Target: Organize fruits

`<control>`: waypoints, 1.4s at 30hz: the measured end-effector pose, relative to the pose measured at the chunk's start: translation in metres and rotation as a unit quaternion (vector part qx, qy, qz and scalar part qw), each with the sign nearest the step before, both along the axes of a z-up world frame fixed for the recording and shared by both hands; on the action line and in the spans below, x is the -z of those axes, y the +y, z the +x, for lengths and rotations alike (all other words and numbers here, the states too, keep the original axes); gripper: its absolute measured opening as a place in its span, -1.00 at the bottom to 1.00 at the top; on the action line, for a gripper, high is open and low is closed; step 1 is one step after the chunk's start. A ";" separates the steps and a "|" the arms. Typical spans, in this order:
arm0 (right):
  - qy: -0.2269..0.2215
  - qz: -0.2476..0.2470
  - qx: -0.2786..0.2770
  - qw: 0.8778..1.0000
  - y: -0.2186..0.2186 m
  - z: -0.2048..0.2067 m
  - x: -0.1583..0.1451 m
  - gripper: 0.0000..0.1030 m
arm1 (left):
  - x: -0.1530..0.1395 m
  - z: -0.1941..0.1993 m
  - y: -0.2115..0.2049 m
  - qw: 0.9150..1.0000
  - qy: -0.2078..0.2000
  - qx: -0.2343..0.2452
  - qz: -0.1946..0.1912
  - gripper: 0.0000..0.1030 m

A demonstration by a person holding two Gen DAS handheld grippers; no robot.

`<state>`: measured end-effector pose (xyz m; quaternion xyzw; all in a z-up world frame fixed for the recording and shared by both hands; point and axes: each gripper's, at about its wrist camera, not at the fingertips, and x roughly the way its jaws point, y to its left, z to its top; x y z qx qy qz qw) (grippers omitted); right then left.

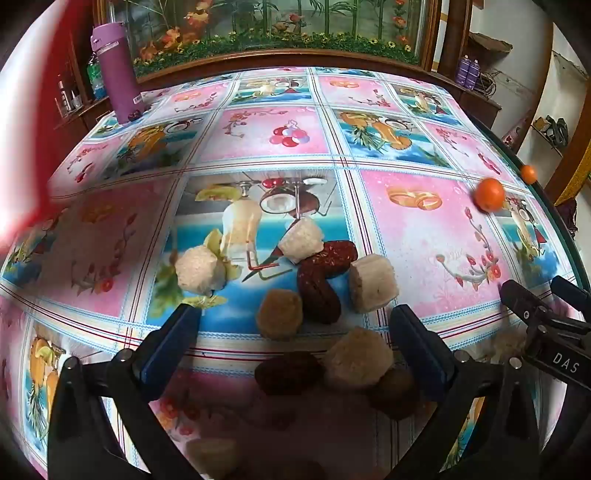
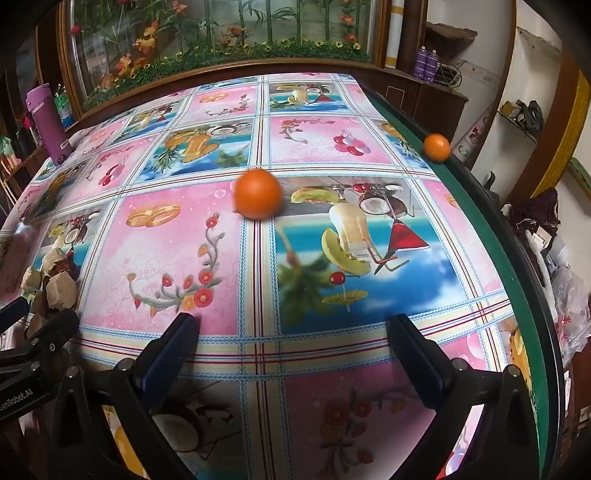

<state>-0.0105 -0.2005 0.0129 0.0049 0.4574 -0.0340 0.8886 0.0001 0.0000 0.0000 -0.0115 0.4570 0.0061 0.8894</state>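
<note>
Left gripper tilted down over clustered pale and dark fruit pieces, jaws wide, nothing held. Right gripper angled down likewise, jaws wide, empty; orange ahead on tablecloth, second orange at table edge.

A bench with a green rim wears a bright fruit-print cloth. Behind it stands a wood-framed glass case of artificial flowers and bamboo. A purple flask sits at the far left corner. White walls and dark wooden shelves lie to the right.
</note>
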 end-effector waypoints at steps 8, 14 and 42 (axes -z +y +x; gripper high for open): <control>-0.002 0.001 0.000 1.000 0.000 0.000 0.000 1.00 | 0.000 0.000 0.000 1.000 -0.001 0.000 0.000 1.00; -0.002 0.001 0.000 1.000 0.000 0.000 0.000 1.00 | 0.000 0.000 0.000 1.000 -0.001 0.000 0.000 1.00; -0.002 0.002 0.000 1.000 -0.001 0.000 0.000 1.00 | 0.000 0.000 0.000 1.000 -0.001 0.000 0.001 1.00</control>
